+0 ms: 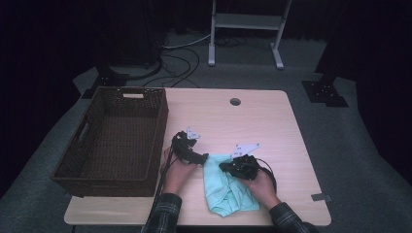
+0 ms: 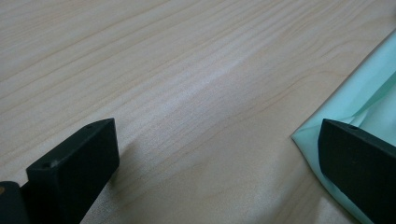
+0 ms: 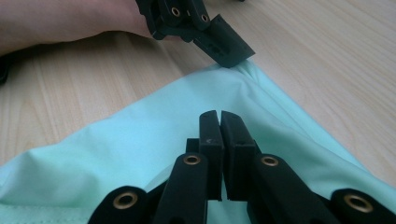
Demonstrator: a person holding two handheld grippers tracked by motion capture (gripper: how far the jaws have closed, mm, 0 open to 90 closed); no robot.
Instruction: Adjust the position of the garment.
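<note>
Table [image 1: 272, 116]: one, light wood, with a single round cable hole [image 1: 235, 102] near its far edge.

Wicker basket [image 1: 155, 133]: one, dark brown, standing at the table's left end with nothing visible inside. It is probably parked there to receive the cloth once folded, close beside the left hand.

Mint-green cloth [image 1: 228, 191]: one piece, lying rumpled on the near edge of the table, between the two hands and just right of the basket. Its upper corner points away from the person.

Left gripper [image 1: 203, 158]: jaws stand wide apart over the wood. One jaw tip sits at that upper corner of the cloth (in the right gripper view it appears to press the corner down), likely pinning it so the fabric will not slide. Nothing is clamped between its jaws.

Right gripper [image 3: 219, 122]: jaws drawn together, only a thin slit between them, lying low on the middle of the cloth. Whether a fold of fabric is pinched there I cannot tell; the tips meet above the surface.

Hands: two, in plaid sleeves.
</note>
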